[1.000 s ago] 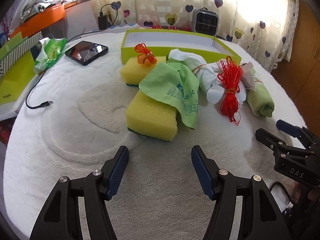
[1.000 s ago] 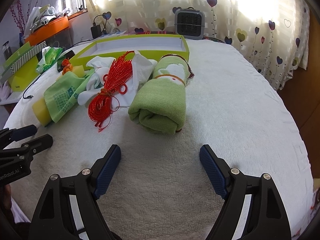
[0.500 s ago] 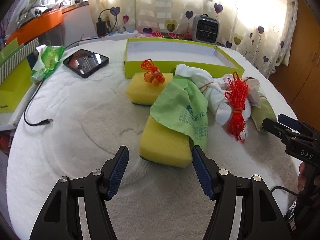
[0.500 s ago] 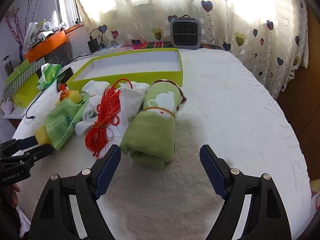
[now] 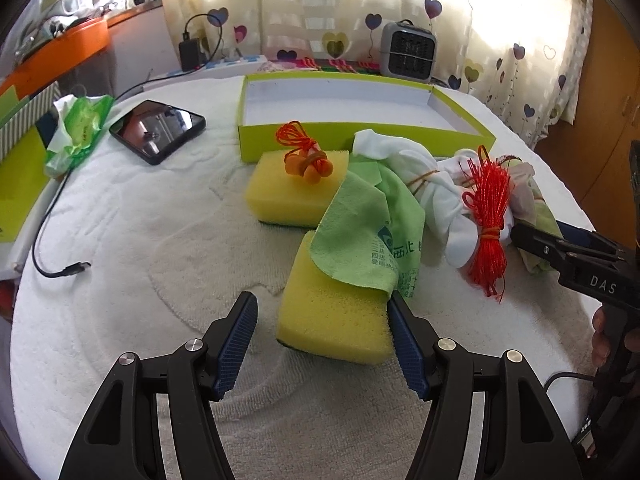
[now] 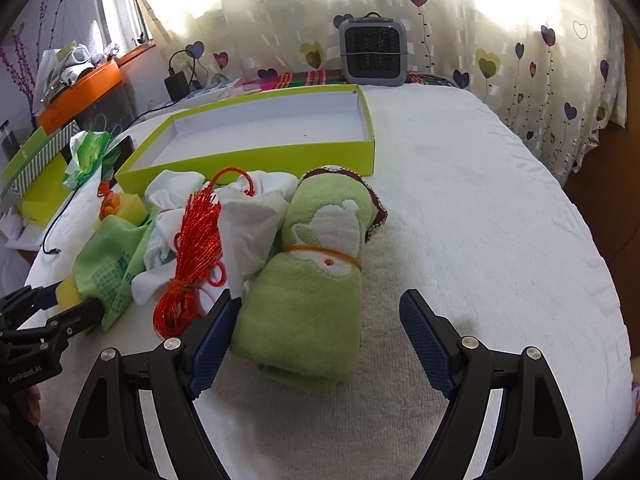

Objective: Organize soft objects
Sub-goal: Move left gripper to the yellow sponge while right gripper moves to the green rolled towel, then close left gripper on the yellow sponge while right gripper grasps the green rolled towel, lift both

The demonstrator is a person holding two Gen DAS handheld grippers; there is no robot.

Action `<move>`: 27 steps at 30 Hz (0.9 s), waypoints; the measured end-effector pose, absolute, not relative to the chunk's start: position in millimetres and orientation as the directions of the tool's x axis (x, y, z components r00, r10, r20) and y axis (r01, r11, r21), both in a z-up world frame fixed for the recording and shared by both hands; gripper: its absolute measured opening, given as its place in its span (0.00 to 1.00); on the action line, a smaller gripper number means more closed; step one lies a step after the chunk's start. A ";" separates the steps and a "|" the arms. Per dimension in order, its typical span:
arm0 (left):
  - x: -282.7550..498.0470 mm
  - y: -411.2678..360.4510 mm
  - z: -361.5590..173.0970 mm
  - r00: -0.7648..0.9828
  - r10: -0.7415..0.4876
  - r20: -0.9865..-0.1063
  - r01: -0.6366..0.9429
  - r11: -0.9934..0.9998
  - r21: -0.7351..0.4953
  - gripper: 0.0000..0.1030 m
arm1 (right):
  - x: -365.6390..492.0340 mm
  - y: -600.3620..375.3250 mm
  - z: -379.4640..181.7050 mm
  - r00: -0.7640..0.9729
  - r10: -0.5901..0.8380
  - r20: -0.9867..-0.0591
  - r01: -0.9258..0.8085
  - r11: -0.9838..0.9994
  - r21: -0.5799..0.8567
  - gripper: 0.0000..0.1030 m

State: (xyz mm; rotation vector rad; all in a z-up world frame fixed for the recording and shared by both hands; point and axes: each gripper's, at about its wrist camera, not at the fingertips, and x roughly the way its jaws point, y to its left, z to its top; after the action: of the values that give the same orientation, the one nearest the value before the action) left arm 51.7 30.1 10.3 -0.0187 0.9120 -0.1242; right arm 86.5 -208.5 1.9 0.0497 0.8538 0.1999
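Note:
A yellow sponge (image 5: 334, 314) lies between the open fingers of my left gripper (image 5: 324, 344), its far end under a green cloth (image 5: 372, 232). A second yellow sponge (image 5: 294, 196) behind it carries an orange tassel (image 5: 306, 158). A white cloth bundle (image 5: 436, 192) with a red tassel (image 5: 488, 216) lies to the right. In the right wrist view a rolled green towel (image 6: 316, 280) tied with a band sits between the open fingers of my right gripper (image 6: 320, 340). The left fingertip touches the towel's side. A shallow green box (image 6: 256, 136) stands empty behind.
A black phone (image 5: 158, 130), a green wet-wipe pack (image 5: 78, 132) and a black cable (image 5: 52, 240) lie at the left on the white towel-covered table (image 5: 160, 240). A grey heater (image 6: 374, 54) stands at the back by the curtain. The right half of the table (image 6: 480, 220) is bare.
Both grippers have moved forward. The near sponge now lies between the left fingers and the rolled green towel between the right fingers. Both stay open.

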 end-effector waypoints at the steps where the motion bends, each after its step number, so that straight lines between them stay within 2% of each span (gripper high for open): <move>1: 51.8 30.7 10.4 0.606 -0.120 -0.786 0.099 0.992 -0.075 0.62 | 88.5 -209.6 1.0 0.634 0.200 -0.747 -0.151 0.979 0.133 0.79; 4: 50.2 34.8 10.3 0.609 -0.132 -0.782 0.095 0.991 -0.093 0.59 | 89.3 -213.1 -0.3 0.629 0.215 -0.747 -0.145 0.977 0.159 0.79; 6: 48.5 36.2 11.1 0.615 -0.133 -0.777 0.093 0.991 -0.097 0.52 | 87.6 -213.6 0.2 0.633 0.217 -0.743 -0.146 0.976 0.160 0.71; 11: 44.2 41.8 11.1 0.614 -0.150 -0.775 0.082 0.989 -0.127 0.49 | 82.5 -207.6 2.7 0.634 0.236 -0.737 -0.178 0.971 0.157 0.51; 15: 38.3 45.4 12.7 0.618 -0.156 -0.770 0.076 0.987 -0.139 0.47 | 79.2 -209.1 4.1 0.639 0.237 -0.732 -0.175 0.971 0.162 0.46; 17: 34.0 47.7 13.0 0.618 -0.156 -0.771 0.074 0.987 -0.140 0.47 | 76.5 -211.2 5.5 0.643 0.238 -0.728 -0.175 0.971 0.163 0.40; 27: 9.4 54.1 14.5 0.586 -0.174 -0.791 0.120 0.985 -0.128 0.47 | 53.3 -221.8 9.1 0.661 0.143 -0.737 -0.144 0.988 0.063 0.37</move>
State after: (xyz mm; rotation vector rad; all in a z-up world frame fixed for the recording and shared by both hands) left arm 9.4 54.1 14.5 -0.0630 0.9293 -0.1715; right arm 53.3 -221.8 9.1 -0.0010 0.8333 0.1625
